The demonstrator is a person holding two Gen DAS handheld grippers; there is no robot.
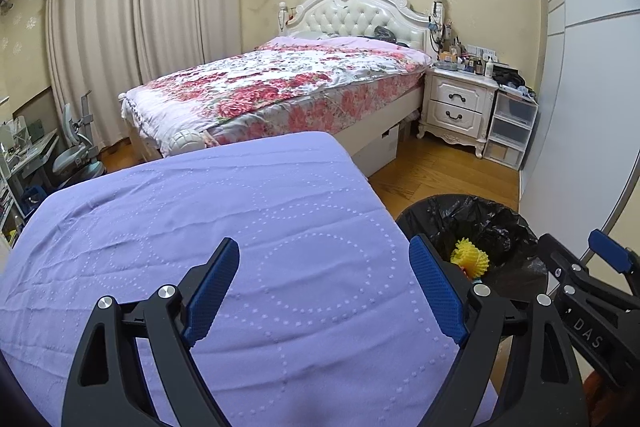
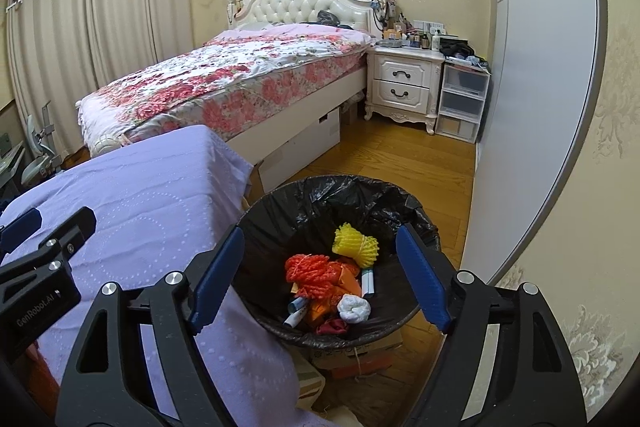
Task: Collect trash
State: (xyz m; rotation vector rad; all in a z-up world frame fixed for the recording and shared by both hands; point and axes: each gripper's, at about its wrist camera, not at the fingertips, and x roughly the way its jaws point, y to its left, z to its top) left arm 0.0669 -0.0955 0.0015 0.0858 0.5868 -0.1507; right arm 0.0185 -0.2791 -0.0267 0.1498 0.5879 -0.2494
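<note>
A bin lined with a black bag (image 2: 280, 219) stands on the floor right of a table under a lilac cloth (image 1: 200, 227). Inside lie a yellow foam net (image 2: 354, 245), an orange net (image 2: 316, 273), a white crumpled wad (image 2: 354, 309) and other scraps. The yellow net also shows in the left wrist view (image 1: 470, 259). My left gripper (image 1: 324, 291) is open and empty above the cloth. My right gripper (image 2: 320, 279) is open and empty above the bin. Each gripper shows at the edge of the other's view.
A bed with a floral cover (image 1: 280, 83) lies beyond the table. A white nightstand (image 2: 404, 83) and clear plastic drawers (image 2: 460, 103) stand by the wardrobe (image 2: 532, 87). Cardboard boxes (image 2: 352, 355) sit under the bin. A desk and chair (image 1: 76, 147) are at the far left.
</note>
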